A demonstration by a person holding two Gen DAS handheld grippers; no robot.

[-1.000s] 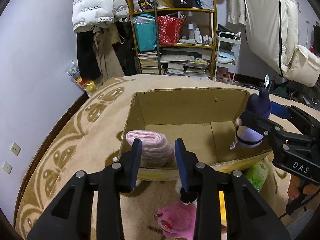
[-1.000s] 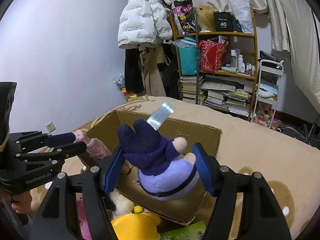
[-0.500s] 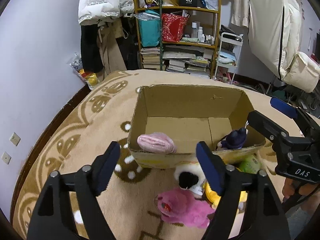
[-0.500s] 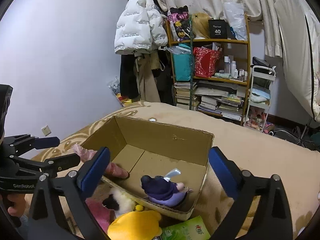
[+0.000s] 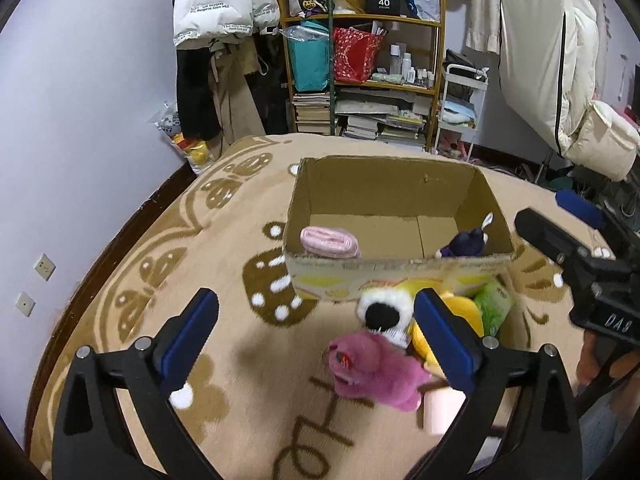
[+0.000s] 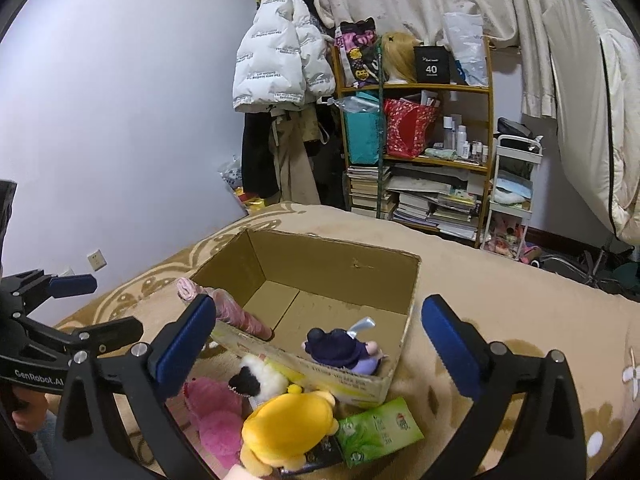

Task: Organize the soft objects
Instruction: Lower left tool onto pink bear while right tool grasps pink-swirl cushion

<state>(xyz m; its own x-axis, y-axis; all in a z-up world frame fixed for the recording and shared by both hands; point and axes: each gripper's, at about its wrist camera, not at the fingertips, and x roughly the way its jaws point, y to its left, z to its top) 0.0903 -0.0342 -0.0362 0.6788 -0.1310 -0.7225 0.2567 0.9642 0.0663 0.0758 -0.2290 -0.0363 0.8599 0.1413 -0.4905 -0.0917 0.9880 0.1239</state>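
Plush toys wait in a heap on the rug, just in front of the cardboard box (image 5: pixel 394 196): pink plush (image 5: pixel 372 368), white-and-black plush (image 5: pixel 384 312), yellow plush (image 6: pixel 288 420). Purple plush (image 6: pixel 344 350) and pink roll (image 5: pixel 330 242) already sit inside. Left tool (image 5: pixel 316 332) gapes wide, empty; right tool (image 6: pixel 320 338) likewise. Between-items step, I'd say: next, drop onto one floor toy and close gently.

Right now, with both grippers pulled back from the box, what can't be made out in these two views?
- Purple plush: left wrist view, lower body hidden behind the cardboard box front wall.
- Yellow plush: left wrist view, mostly covered by the left gripper finger.
- Pink roll: right wrist view, partly behind the right gripper finger.
- Pale pink object: left wrist view, blurred, unidentifiable.
- Green packet: print too small.
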